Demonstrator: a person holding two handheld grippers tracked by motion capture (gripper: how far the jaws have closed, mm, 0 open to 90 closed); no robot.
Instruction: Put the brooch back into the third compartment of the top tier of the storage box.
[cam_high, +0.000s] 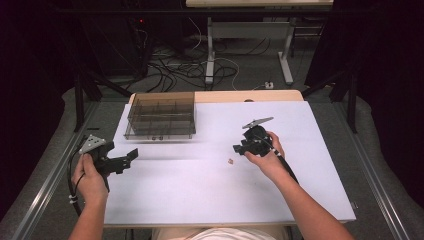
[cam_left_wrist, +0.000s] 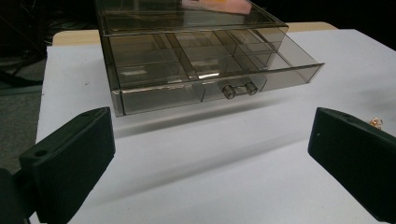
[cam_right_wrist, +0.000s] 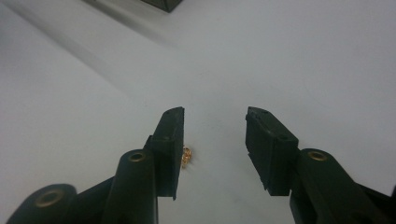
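Note:
A small gold trinket lies on the white table top, just left of my right gripper. In the right gripper view the trinket sits between the jaws, close against the inner face of the left one. I cannot tell whether they touch. The right gripper is open, with a clear gap to the other jaw. My left gripper hovers at the table's left edge, open wide and holding nothing. It points at a smoky clear drawer box whose bottom drawer is pulled out. The trinket shows at the far right.
The drawer box stands at the back left of the table. Its open drawer has several compartments and two small knobs. Beyond the table are a floor with cables and table legs. Metal rails run along both sides.

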